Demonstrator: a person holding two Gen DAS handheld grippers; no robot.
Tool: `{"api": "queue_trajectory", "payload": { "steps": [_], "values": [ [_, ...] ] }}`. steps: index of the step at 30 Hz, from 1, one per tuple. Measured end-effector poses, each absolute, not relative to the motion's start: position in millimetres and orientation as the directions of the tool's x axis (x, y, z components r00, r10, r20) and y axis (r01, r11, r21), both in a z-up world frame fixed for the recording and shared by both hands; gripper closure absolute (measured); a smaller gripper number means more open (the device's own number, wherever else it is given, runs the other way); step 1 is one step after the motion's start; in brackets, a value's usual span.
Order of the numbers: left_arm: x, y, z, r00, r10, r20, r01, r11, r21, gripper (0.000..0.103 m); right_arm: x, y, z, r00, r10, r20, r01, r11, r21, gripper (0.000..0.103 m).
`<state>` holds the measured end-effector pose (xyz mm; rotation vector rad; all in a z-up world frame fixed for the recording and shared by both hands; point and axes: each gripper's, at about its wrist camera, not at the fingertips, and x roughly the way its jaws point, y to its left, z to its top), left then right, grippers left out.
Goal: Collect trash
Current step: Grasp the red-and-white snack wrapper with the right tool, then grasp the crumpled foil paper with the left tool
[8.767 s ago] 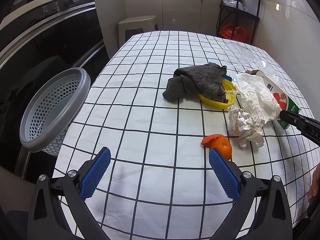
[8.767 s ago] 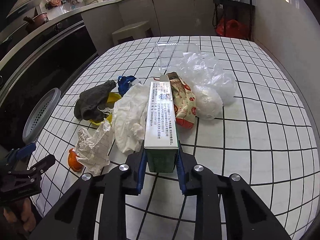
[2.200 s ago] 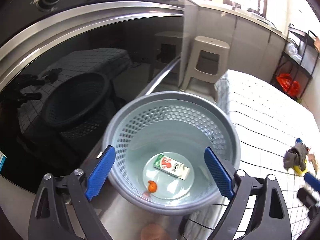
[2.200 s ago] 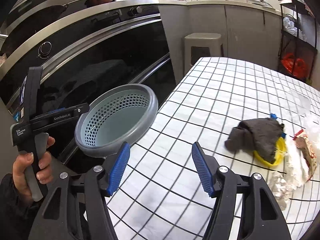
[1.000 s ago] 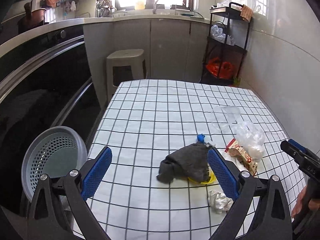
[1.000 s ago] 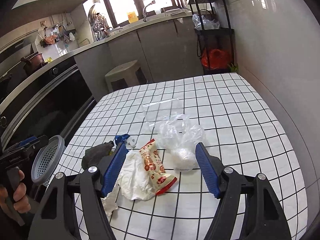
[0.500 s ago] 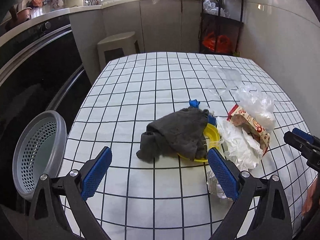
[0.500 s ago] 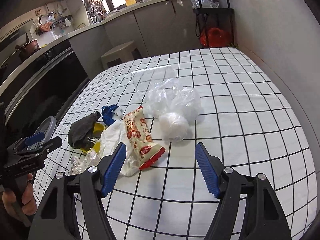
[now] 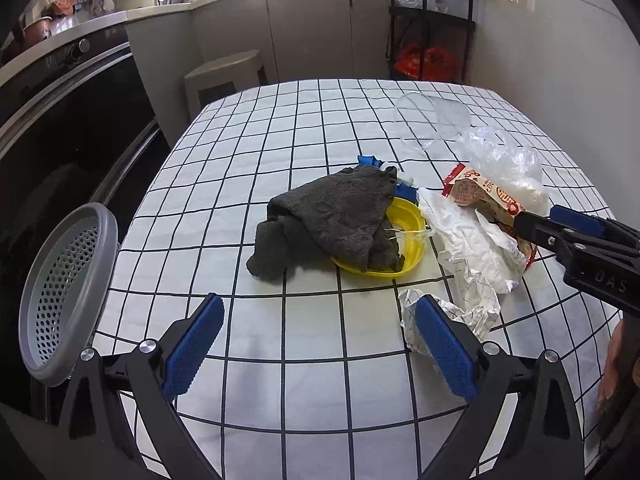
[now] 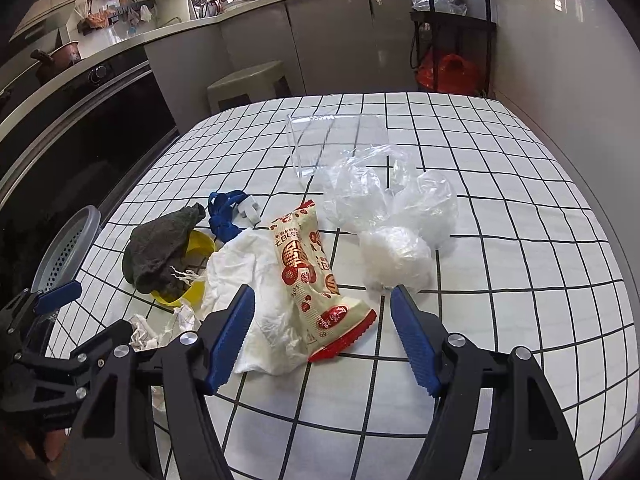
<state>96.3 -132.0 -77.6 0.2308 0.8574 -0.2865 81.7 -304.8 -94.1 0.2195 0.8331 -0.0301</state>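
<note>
A pile of trash lies on the checked tablecloth [image 9: 312, 380]. A dark grey rag [image 9: 332, 216] drapes over a yellow dish [image 9: 404, 232]. A crumpled paper ball [image 9: 460, 316] and white paper [image 9: 468, 240] lie beside it. My left gripper [image 9: 316, 348] is open and empty, its right pad beside the paper ball. My right gripper [image 10: 322, 340] is open, straddling the near end of a red-and-cream snack wrapper [image 10: 308, 272]. White paper [image 10: 256, 280] and a clear plastic bag [image 10: 392, 220] flank the wrapper. The grey perforated basket [image 9: 60, 292] hangs off the table's left edge.
A clear plastic container [image 10: 336, 144] lies behind the bag. A blue item [image 10: 224, 212] lies behind the rag. A dark oven front [image 9: 60, 140] runs along the left, a stool [image 9: 224, 76] stands beyond the table, and a wall [image 9: 560, 60] borders the right.
Both grippers have moved in closer and lower over the trash pile. The right gripper now straddles the snack wrapper's end; the left sits near the paper ball.
</note>
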Motion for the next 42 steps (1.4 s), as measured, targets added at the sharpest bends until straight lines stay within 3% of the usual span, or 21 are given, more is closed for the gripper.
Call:
{"api": "queue_trajectory", "payload": {
  "steps": [7,12,15,32,42],
  "values": [
    [91,-135,-76,0.615,-0.176,-0.769,0.351,0.934,0.067,0.008,89,-302,-101,0.649,0.069,-0.758,0.104,0.979,0.178,0.059],
    [90,-135,-74,0.610,-0.192,-0.769,0.359,0.932,0.052,0.009,87,-299,-101,0.647,0.075,-0.759,0.084,0.982,0.169,0.081],
    [87,-135,-70,0.612,-0.207,-0.763,0.364,0.930,0.039,0.008,83,-301,-98,0.657,0.087,-0.749,0.080,0.979,0.185,0.085],
    [78,-146,-80,0.598,-0.239,-0.765,0.396,0.918,0.023,0.008,54,-324,-68,0.735,0.145,-0.663,0.081,0.951,0.298,0.087],
    [72,-149,-74,0.566,-0.315,-0.762,0.427,0.903,-0.056,0.008,48,-323,-66,0.738,0.158,-0.656,0.067,0.950,0.304,0.087]
  ]
}}
